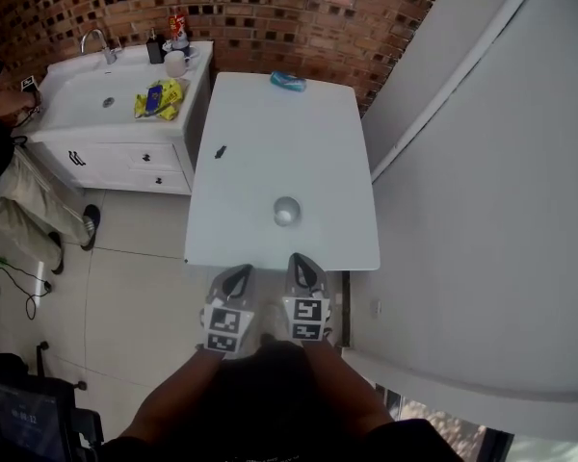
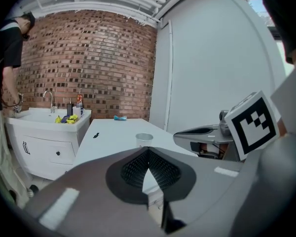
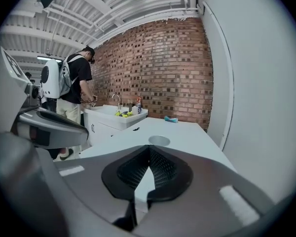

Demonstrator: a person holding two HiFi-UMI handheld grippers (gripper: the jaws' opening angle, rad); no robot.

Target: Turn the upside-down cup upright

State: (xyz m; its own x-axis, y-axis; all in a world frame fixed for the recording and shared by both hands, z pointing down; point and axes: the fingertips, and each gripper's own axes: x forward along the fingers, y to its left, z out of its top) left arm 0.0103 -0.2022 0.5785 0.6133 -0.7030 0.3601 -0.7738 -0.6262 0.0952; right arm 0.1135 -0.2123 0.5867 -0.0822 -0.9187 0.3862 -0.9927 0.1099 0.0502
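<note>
The person is holding the left gripper [image 1: 236, 282] and the right gripper [image 1: 305, 269] side by side, both tilting slightly down toward the cup [image 1: 286, 211] and well apart from it. Both pairs of jaws are pressing together with nothing between them. Their pads are black and ribbed, and each cube is carrying black-and-white square markers. The small round cup is standing mouth-up on the smooth white worktop [image 1: 270, 142].

No words or numbers are legible; the left tongs [image 1: 239, 272] and right tongs [image 1: 302, 261] bear only square markers.
</note>
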